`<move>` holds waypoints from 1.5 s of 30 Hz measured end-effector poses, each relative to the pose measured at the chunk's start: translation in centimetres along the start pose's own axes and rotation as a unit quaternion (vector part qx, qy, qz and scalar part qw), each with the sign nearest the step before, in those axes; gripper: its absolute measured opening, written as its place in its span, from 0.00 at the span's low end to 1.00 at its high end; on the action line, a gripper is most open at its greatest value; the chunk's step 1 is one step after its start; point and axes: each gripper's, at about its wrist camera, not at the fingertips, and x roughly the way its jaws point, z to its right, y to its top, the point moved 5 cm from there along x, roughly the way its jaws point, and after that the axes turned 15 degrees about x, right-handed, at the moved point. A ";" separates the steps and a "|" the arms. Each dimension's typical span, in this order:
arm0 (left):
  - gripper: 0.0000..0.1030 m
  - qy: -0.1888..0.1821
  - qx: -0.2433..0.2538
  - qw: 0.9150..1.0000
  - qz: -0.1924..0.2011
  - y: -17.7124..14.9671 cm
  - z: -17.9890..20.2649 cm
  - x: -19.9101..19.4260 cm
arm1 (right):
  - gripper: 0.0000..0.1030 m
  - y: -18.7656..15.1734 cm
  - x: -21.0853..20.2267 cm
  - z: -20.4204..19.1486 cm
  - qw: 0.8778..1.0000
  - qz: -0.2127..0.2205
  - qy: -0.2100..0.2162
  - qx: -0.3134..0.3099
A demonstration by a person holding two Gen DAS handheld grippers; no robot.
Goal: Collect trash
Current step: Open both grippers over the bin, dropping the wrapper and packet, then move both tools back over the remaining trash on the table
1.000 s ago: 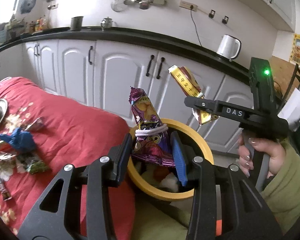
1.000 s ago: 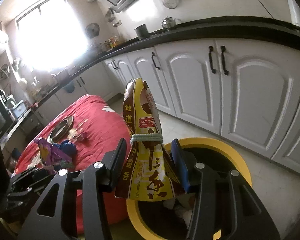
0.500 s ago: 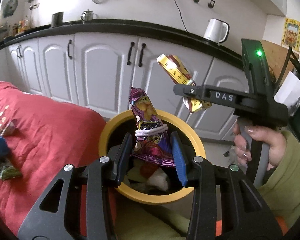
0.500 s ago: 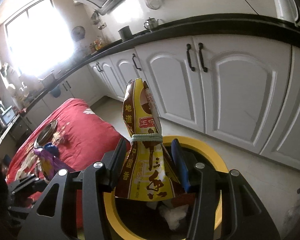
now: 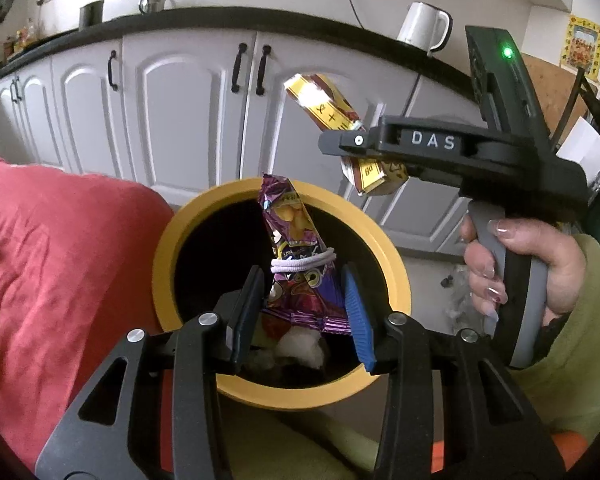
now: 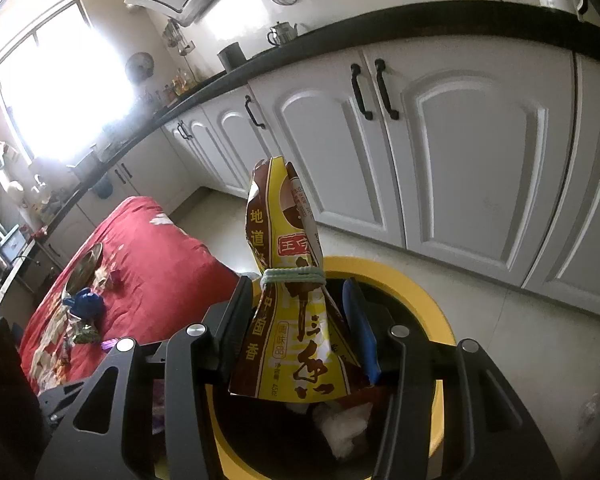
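Wrappers first, since they sit closest to both cameras: our left gripper is clamped on a purple snack packet with a white hair tie looped round its middle, and the packet pokes upright from between the black pad and the blue pad, right over the mouth of the yellow-rimmed trash bin. On the other side, our right gripper is squeezing a yellow and brown seasoning packet cinched with a pale green rubber band, held upright above that same bin. Down inside the bin we can make out a crumpled white tissue and some darker scraps we can't identify. From the left camera we also see the right gripper off to the right, its grey handle wrapped by a hand in a green sleeve, with the yellow packet sticking out past its tip. Just left of the bin is the red tablecloth, where a blue wrapper and other bits of litter lie near a metal plate. Behind all that run the white cabinets with black handles, a black countertop and a white kettle.
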 end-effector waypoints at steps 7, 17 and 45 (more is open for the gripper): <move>0.33 -0.003 -0.012 1.000 -0.007 -0.3 -0.5 0.8 | 0.45 -0.2 1.1 0.6 1.000 -0.011 0.005 0.017; 0.77 0.008 -0.043 0.999 -0.009 -1.0 -1.4 0.5 | 0.59 -0.3 1.4 1.2 1.000 -0.010 -0.003 0.029; 0.90 0.113 -0.096 0.988 0.053 -1.4 -6.3 -6.9 | 0.82 -0.3 -1.3 -3.1 0.998 0.047 -0.001 -0.030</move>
